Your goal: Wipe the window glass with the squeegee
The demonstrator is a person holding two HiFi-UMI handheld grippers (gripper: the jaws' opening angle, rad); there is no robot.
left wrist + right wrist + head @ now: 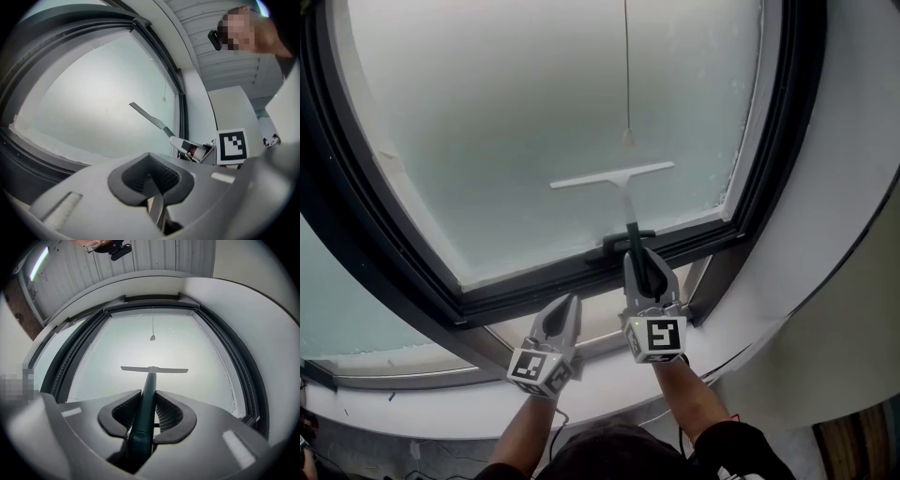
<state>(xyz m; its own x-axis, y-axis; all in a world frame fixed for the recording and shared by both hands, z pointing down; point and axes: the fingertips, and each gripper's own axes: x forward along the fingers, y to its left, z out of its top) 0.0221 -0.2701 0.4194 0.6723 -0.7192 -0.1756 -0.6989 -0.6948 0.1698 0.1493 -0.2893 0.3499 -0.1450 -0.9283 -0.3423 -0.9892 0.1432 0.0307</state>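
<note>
R tool (639, 265) clenched on the squeegee (623, 178) by its handle. Handle slim, dark green. Head a thin white crossbar, T-form, approx. level, right end slightly higher in head view. Blade lies against window glass (516, 131), lower-centre of pane, just under cord weight (627, 137). Glass frosted, pale; frame (534, 286) dark. L tool (567, 309) pinched closed, empty, below frame beside R tool.

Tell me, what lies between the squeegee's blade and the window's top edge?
A thin cord with a small pull hangs over otherwise bare glass, seen in the right gripper view.
</note>
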